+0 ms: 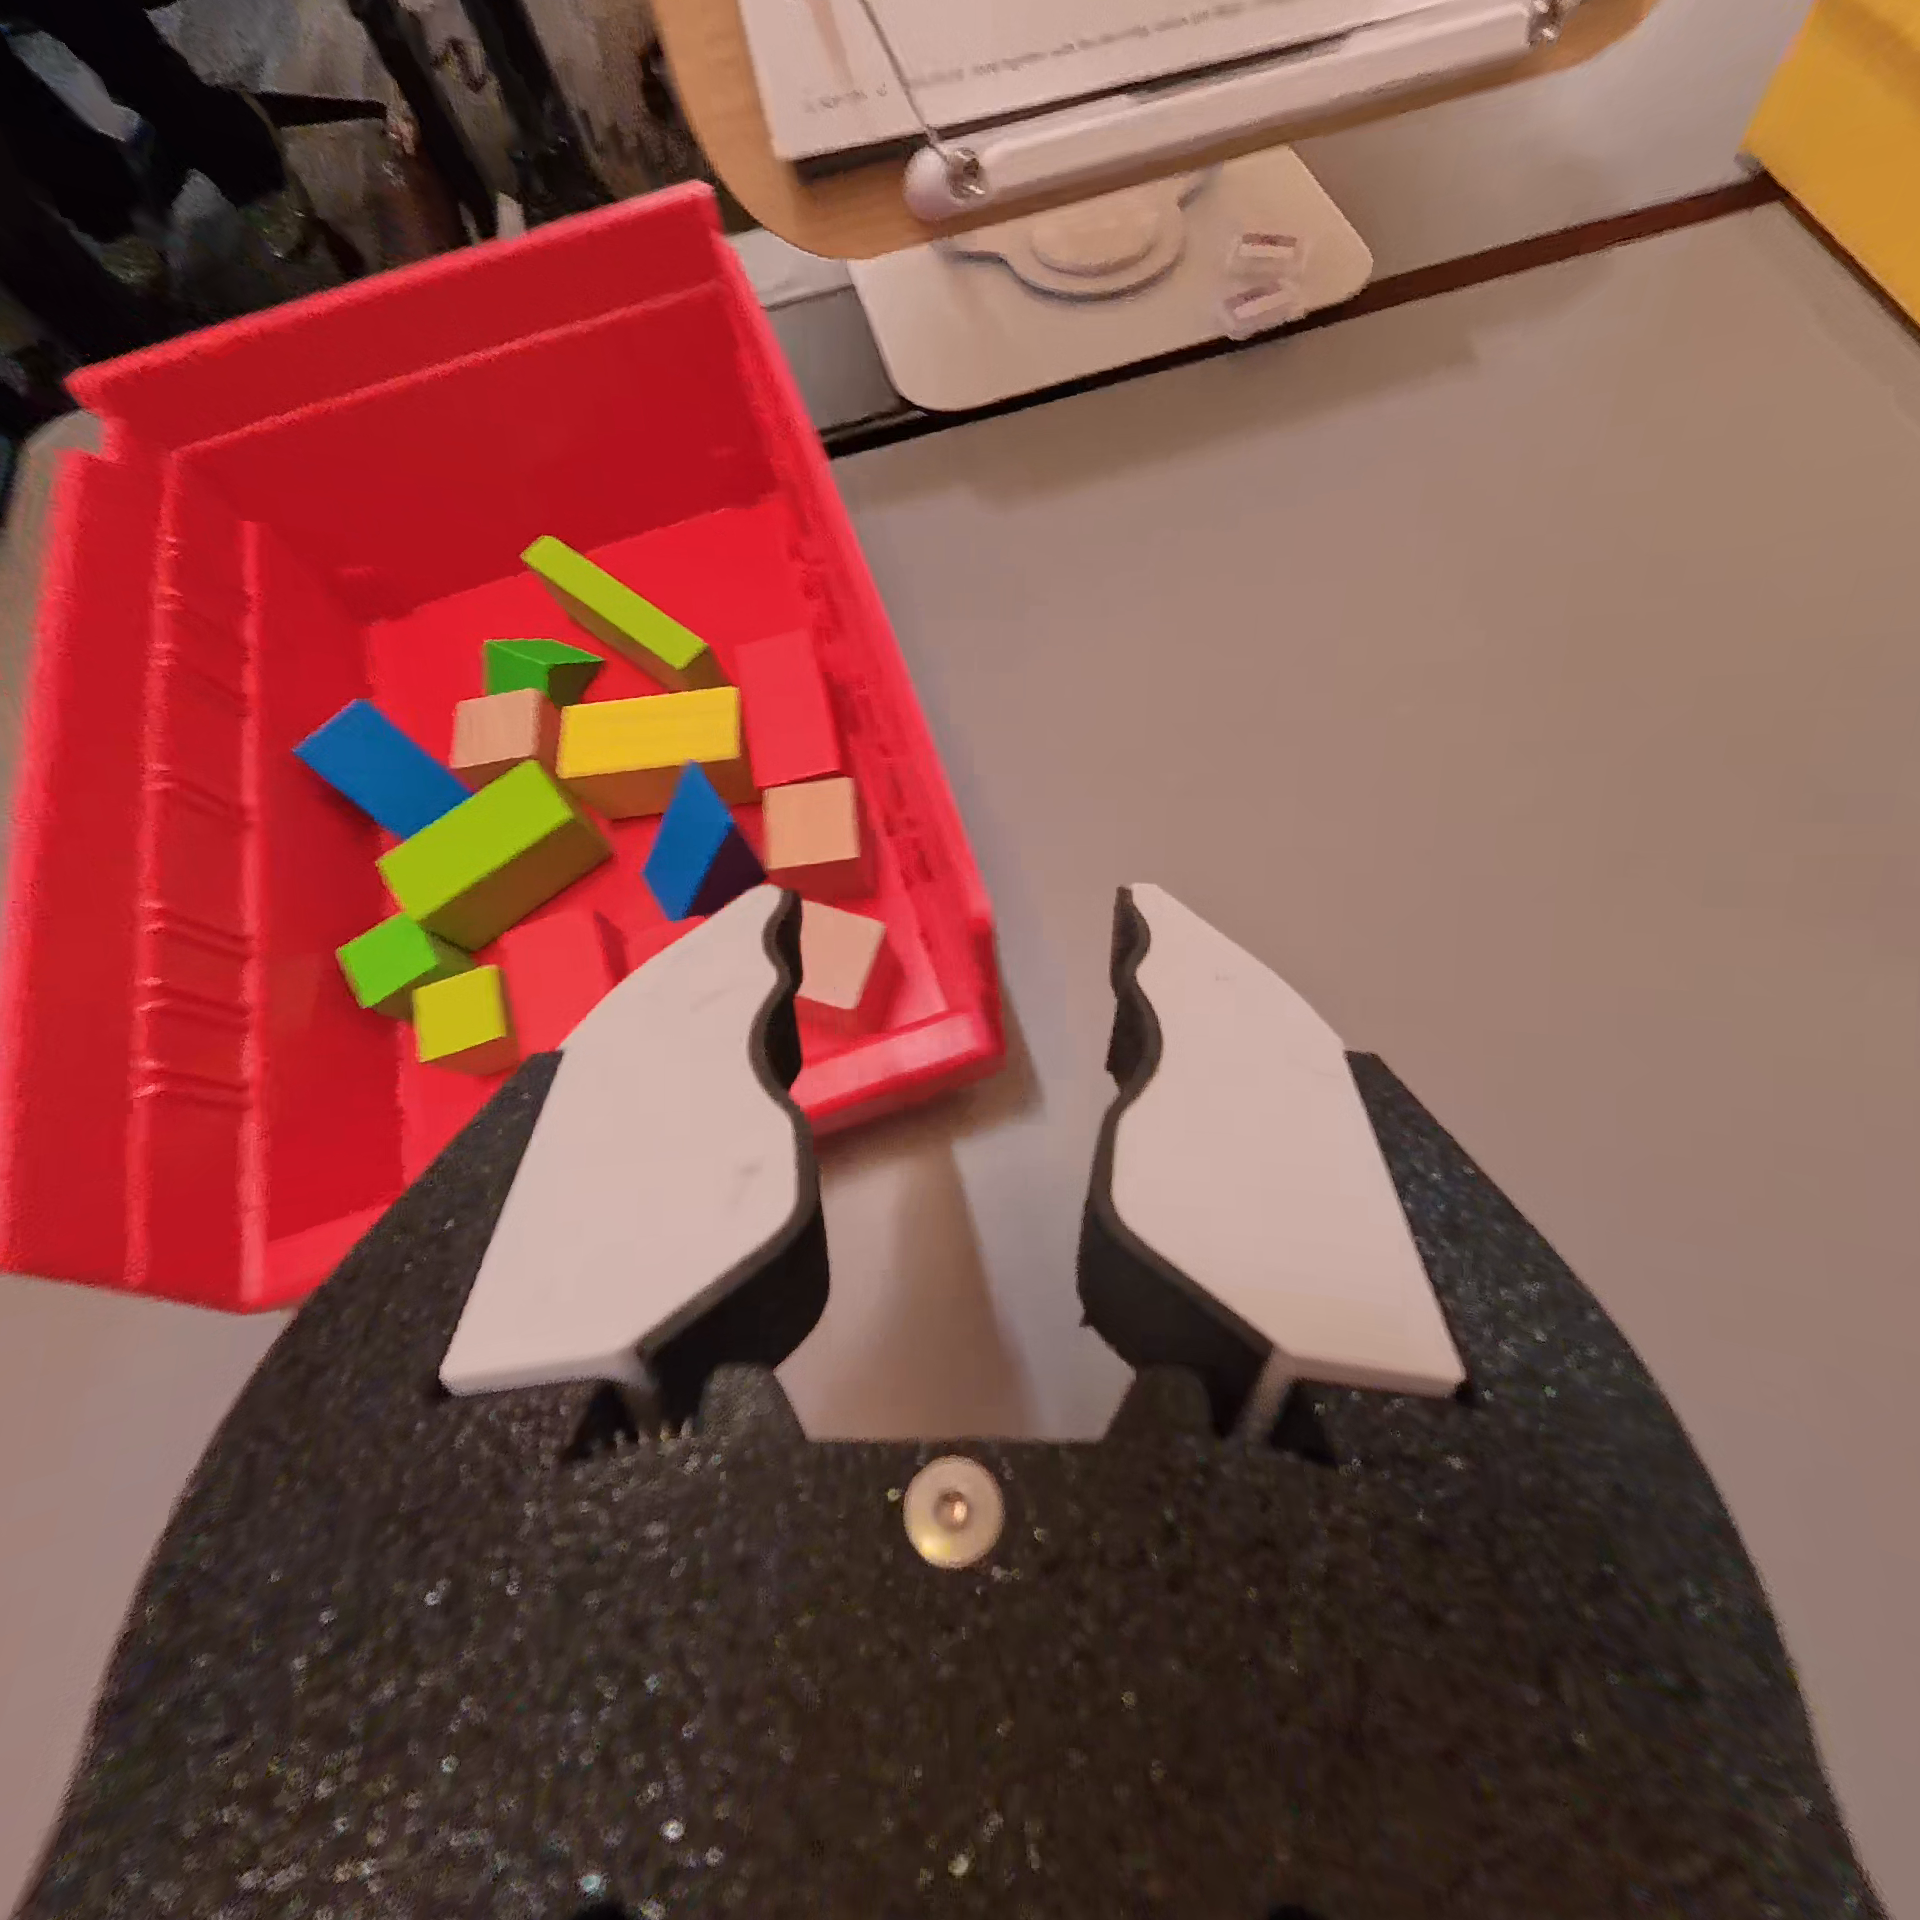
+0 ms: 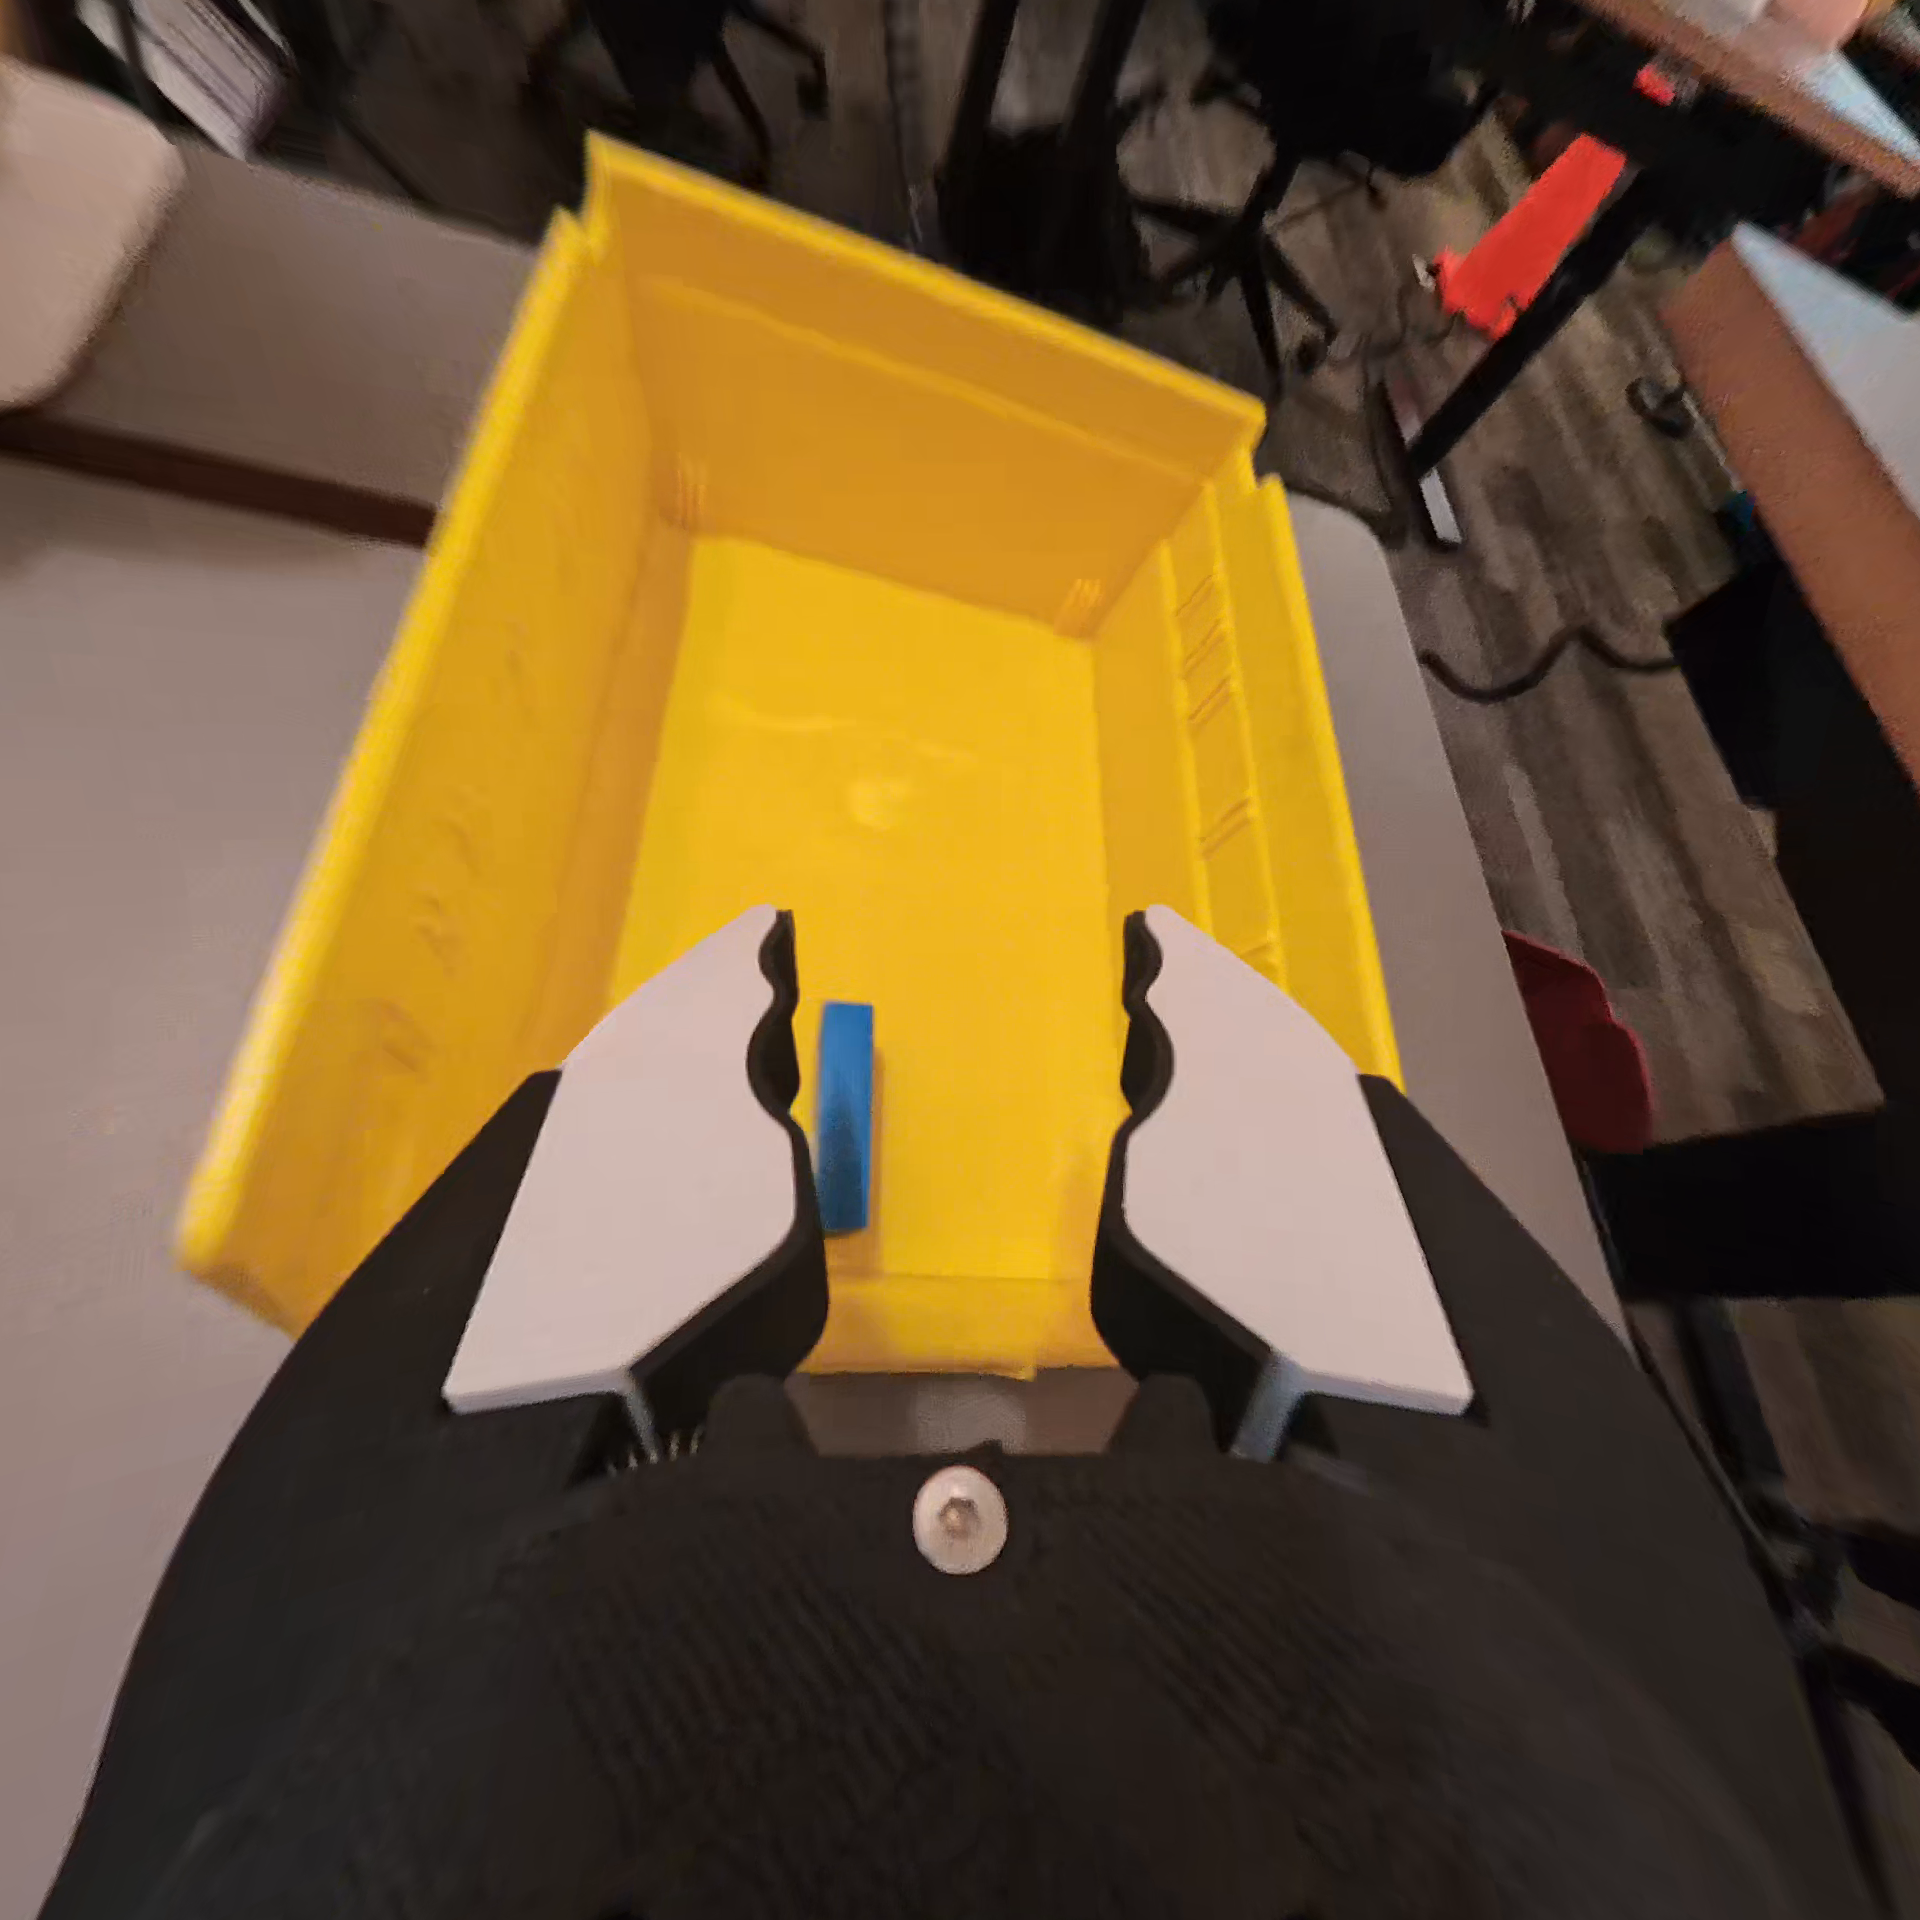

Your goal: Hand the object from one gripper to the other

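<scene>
Currently both tongs stand wide apart with nothing between their pads. The right tongs (image 2: pixel 958 935) hang above a yellow bin (image 2: pixel 499 790), on whose floor lies a single blue block (image 2: pixel 844 1117). That block sits just beside the left finger (image 2: pixel 665 1122) of this pair and below it, apart from both pads; its long axis runs along the line of the fingers, pointing away from the camera.

The left tongs (image 1: pixel 951 914) hover over the near corner of a red bin (image 1: pixel 208 831) on a grey table (image 1: pixel 1455 727). This bin holds a loose heap of blocks: green, blue, yellow, red and bare wood. A wood block (image 1: pixel 836 961) lies just past the left fingertip (image 1: pixel 727 956), down in the bin.

Judged from the task, the left tongs are nearer the heap and would likely pick next. Neither view shows the other tongs. Motion blur softens the edges, and the near end of the blue block is partly hidden by the finger.
</scene>
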{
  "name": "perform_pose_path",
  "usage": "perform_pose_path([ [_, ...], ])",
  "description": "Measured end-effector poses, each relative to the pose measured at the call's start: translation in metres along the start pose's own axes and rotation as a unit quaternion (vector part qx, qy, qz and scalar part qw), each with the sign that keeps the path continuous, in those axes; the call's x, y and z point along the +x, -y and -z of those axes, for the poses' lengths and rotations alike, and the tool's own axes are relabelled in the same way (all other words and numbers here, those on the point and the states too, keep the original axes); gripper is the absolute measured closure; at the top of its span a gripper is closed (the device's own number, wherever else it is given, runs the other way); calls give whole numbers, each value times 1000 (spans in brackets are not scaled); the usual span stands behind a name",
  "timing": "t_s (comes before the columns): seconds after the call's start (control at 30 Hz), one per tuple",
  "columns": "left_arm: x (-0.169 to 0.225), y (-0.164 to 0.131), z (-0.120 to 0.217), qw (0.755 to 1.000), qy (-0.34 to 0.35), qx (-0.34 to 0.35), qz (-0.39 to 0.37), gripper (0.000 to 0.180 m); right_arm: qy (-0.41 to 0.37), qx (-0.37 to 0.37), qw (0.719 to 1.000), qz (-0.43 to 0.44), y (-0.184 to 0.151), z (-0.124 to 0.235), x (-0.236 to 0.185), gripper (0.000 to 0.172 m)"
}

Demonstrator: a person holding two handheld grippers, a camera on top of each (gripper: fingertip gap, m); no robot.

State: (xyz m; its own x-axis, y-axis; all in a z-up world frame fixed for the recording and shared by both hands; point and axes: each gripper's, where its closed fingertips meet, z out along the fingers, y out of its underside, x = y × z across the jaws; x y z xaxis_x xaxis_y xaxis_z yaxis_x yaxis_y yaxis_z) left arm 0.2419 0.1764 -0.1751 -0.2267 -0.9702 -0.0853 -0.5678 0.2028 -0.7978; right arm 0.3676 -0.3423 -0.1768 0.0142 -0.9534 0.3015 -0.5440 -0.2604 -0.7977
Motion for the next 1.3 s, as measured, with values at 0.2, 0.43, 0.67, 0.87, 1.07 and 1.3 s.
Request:
perform_pose_path([
  [0.2,-68,11,24,998,64,4,26,125,130,120,984,-37,57,33,-52,108],
  [0.43,-102,17,5,995,28,-74,67,125,240,171,955,-34,89,57,-116,109],
  [0.67,-103,51,-73,978,-32,-178,99,123,257,168,952,6,91,60,-144,108],
  [0.87,-98,55,-150,926,-70,-274,249,124,260,172,950,15,93,62,-149,108],
  [1.07,-108,12,-188,887,18,-358,290,118,267,166,949,12,90,58,-150,108],
  [1.3,-125,-16,-198,881,97,-386,255,140,276,162,947,5,87,54,-151,108],
])
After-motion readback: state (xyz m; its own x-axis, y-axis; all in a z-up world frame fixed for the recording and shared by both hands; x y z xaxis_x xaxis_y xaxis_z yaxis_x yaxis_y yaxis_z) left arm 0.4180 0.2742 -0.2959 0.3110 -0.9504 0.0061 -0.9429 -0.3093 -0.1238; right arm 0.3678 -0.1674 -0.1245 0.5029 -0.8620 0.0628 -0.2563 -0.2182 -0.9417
